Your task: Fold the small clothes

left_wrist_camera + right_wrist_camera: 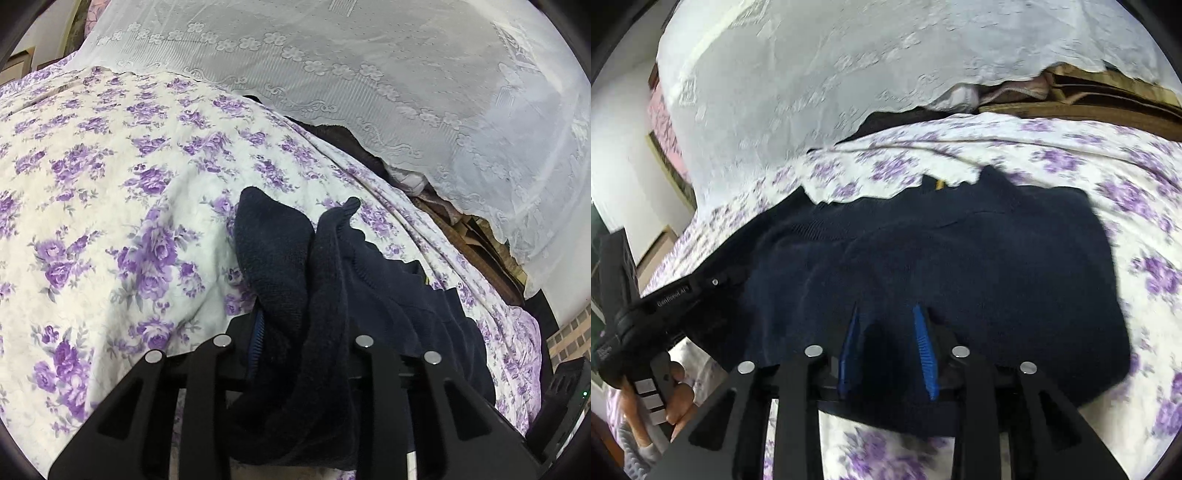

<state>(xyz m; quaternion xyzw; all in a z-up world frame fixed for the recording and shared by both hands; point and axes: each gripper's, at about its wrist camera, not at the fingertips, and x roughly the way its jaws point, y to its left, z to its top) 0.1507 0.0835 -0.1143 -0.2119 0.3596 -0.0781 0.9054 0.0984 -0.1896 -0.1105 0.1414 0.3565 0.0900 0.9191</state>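
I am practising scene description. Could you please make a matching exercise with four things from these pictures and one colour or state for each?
Things:
1. bedsheet
2. lace cloth
3. left gripper
4. right gripper

States:
a. white, flower border
b. open above the navy garment
c. purple roses
d. shut on bunched navy fabric

Pairs: 1-c, 2-a, 3-d, 4-b

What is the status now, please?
Left gripper shut on navy knit garment, bunched fold lifted. Right gripper open over it, blue fingers apart. Floral bedsheet beneath; nothing blocking.
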